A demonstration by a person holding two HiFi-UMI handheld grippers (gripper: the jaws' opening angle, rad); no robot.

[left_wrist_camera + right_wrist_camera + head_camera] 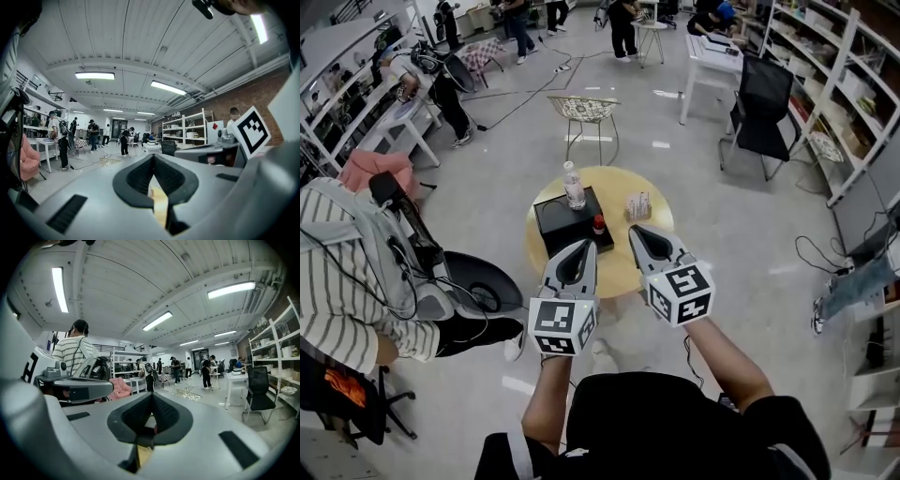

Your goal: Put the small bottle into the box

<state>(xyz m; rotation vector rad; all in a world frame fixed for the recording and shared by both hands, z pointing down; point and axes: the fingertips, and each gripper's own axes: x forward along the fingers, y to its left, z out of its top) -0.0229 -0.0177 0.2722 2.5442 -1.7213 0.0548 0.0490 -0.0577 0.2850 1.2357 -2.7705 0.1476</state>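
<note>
A round yellow table [623, 272] stands below and ahead of me. A black box [565, 228] lies on its left part, and a clear plastic bottle [574, 185] stands upright on the box. A small red-capped bottle [599, 225] stands at the box's right edge. My left gripper [584, 245] hovers over the near left of the table, shut and with nothing in it. My right gripper [637, 231] hangs beside it over the near right, its jaws together and nothing in them. Each gripper view looks level across the room along its closed jaws, the left gripper [153, 156] and the right gripper [151, 394].
A small printed carton [637, 205] stands on the table's right. A person in a striped shirt [342, 281] sits close at the left by a black stool [483, 281]. A wire chair [586, 111] stands beyond the table, a black office chair [764, 98] and shelves [848, 84] at the right.
</note>
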